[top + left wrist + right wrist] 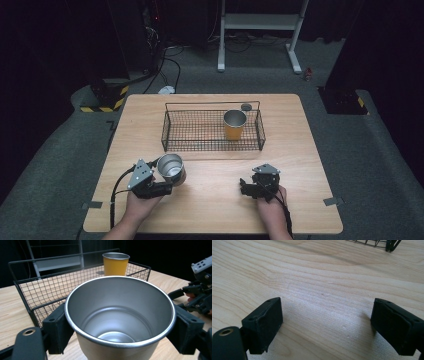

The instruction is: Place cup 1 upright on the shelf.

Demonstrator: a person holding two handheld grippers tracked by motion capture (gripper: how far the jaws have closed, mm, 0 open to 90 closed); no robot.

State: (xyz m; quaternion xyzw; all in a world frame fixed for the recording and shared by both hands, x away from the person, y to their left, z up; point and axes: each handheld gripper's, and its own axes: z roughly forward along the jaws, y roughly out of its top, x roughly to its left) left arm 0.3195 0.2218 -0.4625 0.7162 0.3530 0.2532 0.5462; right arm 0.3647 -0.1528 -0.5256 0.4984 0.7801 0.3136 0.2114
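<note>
Steel cup (171, 169) sits clamped between the left gripper's (159, 176) pads, mouth up, near the table's (300, 150) front edge. Basket (172, 131) with the yellow cup (234, 124) lies straight ahead of it. Right gripper (246, 187) rests spread wide, holding nothing.

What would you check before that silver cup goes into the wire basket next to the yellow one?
1. Left gripper clamped on silver cup: ok.
2. Silver cup looks empty: ok.
3. Free floor in wire basket left of yellow cup: ok.
4. Right gripper open, holding nothing, off to the side: ok.
5. Yellow cup upright: ok.
6. Grip firm enough for lifting: cannot tell.
</note>
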